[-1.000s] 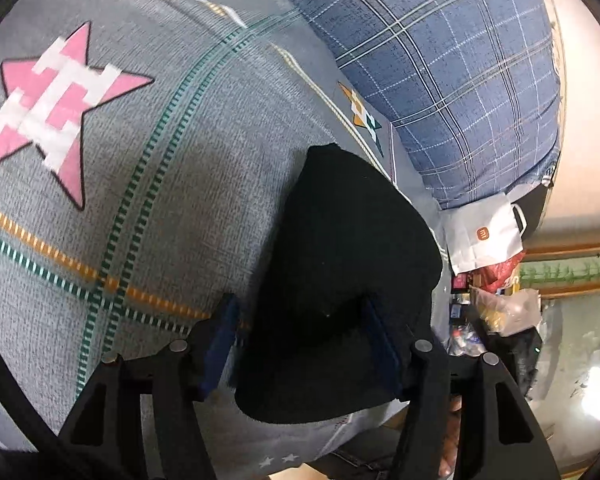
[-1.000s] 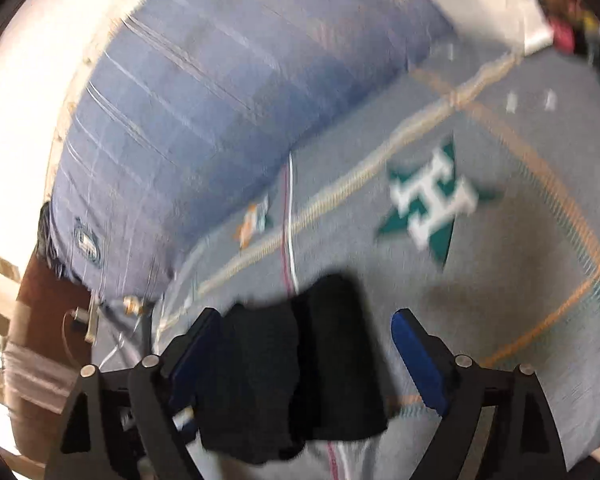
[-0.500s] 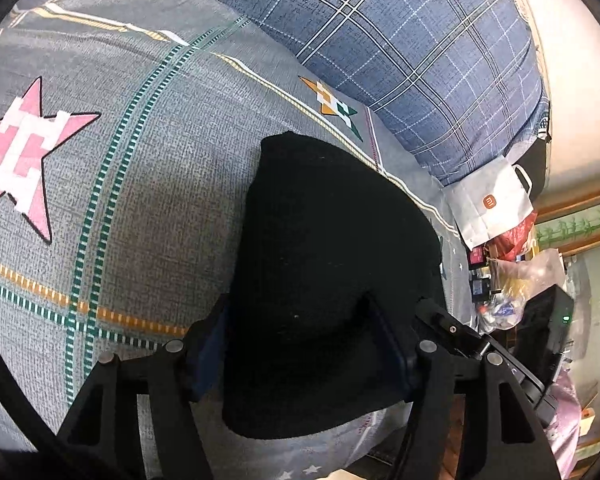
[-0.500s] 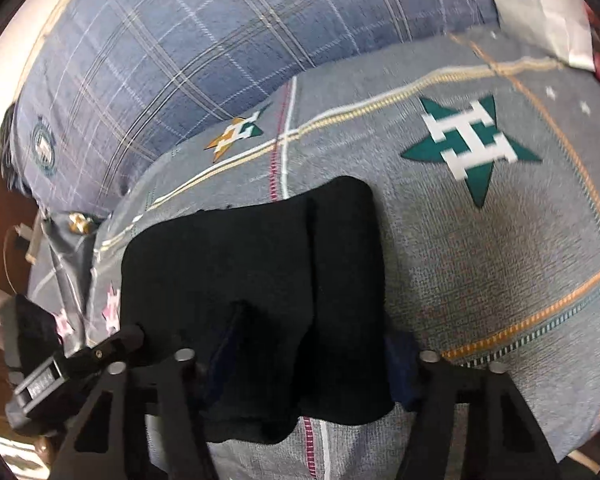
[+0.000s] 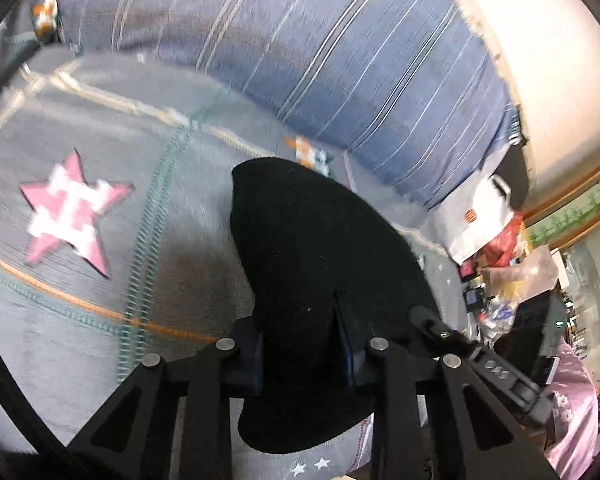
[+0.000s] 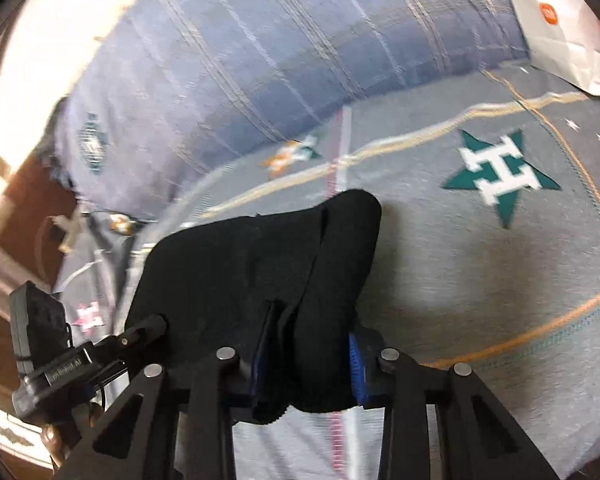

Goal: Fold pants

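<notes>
A: Where are the soft black pants point(image 5: 320, 264)?

B: They lie bunched up on the grey bed cover with stripes and stars point(image 5: 80, 320), near its front edge. Both grippers have a bit of them.

A: What is the left gripper point(image 5: 300, 354) doing?

B: Its jaws are closing, and the black cloth is squeezed between the two blue pads. The right gripper point(image 6: 308, 364) does the same on another part. Its jaws are closing too, with a thick fold of cloth pinched between them.

A: What else is around?

B: Behind the pants is a big blue checked pillow point(image 5: 320, 60). It lies along the far side of the cover, well apart from the pants. On the cover there is a pink star point(image 5: 70, 214) to one side and a green star point(image 6: 500, 172) to the other. A small orange and green star point(image 6: 290, 154) sits just past the far end of the pants.

A: Is anything in the way?

B: On the cover around the pants I see only the star pictures. A white paper bag with an orange mark point(image 5: 478, 216) stands off at the edge of the bed, beside a pile of colourful things point(image 5: 512, 264) too blurry to name. In the right wrist view, the other gripper's black body pokes in at the left, touching the cloth.
</notes>
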Demonstrator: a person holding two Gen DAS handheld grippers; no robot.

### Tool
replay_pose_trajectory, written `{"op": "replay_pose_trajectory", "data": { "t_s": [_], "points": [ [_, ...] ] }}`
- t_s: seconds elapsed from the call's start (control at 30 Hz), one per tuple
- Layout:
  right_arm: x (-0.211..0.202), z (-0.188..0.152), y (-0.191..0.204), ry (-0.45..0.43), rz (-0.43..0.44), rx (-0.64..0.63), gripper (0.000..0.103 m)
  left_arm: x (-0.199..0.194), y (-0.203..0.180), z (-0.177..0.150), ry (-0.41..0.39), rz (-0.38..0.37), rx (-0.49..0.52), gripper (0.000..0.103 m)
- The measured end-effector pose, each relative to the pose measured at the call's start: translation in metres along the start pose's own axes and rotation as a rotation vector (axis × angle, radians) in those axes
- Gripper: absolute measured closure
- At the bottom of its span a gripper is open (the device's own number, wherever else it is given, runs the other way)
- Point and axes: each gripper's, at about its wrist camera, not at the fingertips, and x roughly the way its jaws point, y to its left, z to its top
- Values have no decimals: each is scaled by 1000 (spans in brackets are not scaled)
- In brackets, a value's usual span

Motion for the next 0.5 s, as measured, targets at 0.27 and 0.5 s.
{"op": "replay_pose_trajectory", "data": {
  "t_s": [0.27, 0.5],
  "points": [
    [16, -8, 50, -20, 99, -64, 68, -33, 34, 4, -101, 69, -36, 67],
    [56, -17, 49, 70, 22, -56, 53, 16, 81, 3, 29, 138, -220, 46]
  ]
}}
